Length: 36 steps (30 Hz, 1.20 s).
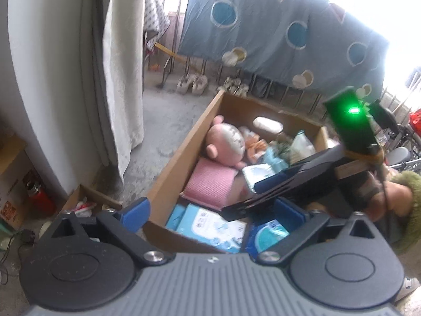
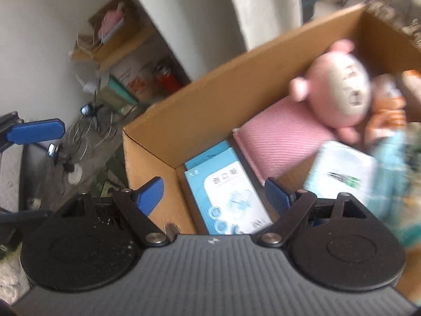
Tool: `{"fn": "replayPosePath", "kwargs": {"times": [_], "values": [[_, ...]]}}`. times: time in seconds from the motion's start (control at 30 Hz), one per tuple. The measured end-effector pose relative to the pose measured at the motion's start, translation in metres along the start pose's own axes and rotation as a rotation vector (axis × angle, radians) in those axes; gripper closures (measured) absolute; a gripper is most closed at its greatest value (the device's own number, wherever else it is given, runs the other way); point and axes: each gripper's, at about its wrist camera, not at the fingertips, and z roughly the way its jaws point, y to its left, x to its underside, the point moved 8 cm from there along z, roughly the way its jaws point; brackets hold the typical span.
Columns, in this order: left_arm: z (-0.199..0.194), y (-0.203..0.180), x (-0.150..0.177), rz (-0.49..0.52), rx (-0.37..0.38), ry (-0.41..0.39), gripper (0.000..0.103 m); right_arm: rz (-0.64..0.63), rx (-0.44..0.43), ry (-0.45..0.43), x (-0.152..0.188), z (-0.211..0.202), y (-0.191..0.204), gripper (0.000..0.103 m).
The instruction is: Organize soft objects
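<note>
An open cardboard box (image 1: pixel 173 168) (image 2: pixel 210 100) on the floor holds soft things: a pink plush pig (image 1: pixel 226 142) (image 2: pixel 339 97), a folded pink cloth (image 1: pixel 210 184) (image 2: pixel 279 137), blue-and-white tissue packs (image 1: pixel 210 226) (image 2: pixel 231 197), a silvery-blue packet (image 1: pixel 256 175) (image 2: pixel 342 173) and an orange toy (image 1: pixel 256 144) (image 2: pixel 386 115). My left gripper (image 1: pixel 213 210) is open and empty above the box's near end. My right gripper (image 2: pixel 214 192) is open and empty over the box's near corner. In the left wrist view the right gripper's fingers (image 1: pixel 263 187) reach over the packet.
A grey wall and white curtain (image 1: pixel 121 79) stand left of the box. A blue dotted blanket (image 1: pixel 284 34) hangs behind it over slippers (image 1: pixel 192 84). A small carton (image 1: pixel 86 202), a red flask (image 1: pixel 39 197) (image 2: pixel 165 77) and cables (image 2: pixel 86 129) lie on the floor at left.
</note>
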Motion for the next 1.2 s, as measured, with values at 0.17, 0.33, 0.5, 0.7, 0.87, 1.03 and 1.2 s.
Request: {"fn": "replayPosePath", "kwargs": {"times": [0.17, 0.33, 0.5, 0.7, 0.87, 1.03, 1.2], "values": [[-0.023, -0.031, 0.007, -0.008, 0.018, -0.089, 0.000, 0.066, 0.042, -0.153, 0.027, -0.076, -0.024, 0.014], [-0.031, -0.065, 0.027, 0.022, 0.029, -0.112, 0.000, 0.134, 0.148, -0.300, 0.075, -0.144, -0.042, 0.010], [-0.029, -0.089, 0.047, 0.058, 0.020, -0.121, 0.000, 0.209, 0.273, -0.468, 0.140, -0.198, -0.046, 0.001], [-0.021, -0.103, 0.067, 0.082, -0.002, -0.092, 0.000, 0.302, 0.434, -0.588, 0.212, -0.223, -0.040, 0.001], [-0.015, -0.104, 0.078, 0.095, -0.041, -0.073, 0.000, 0.309, 0.519, -0.559, 0.239, -0.210, -0.031, 0.001], [-0.004, -0.103, 0.088, 0.123, -0.096, -0.025, 0.000, 0.314, 0.541, -0.540, 0.238, -0.195, -0.025, 0.001], [0.002, -0.103, 0.098, 0.134, -0.102, 0.008, 0.000, 0.298, 0.528, -0.545, 0.233, -0.186, -0.014, 0.001]]}}
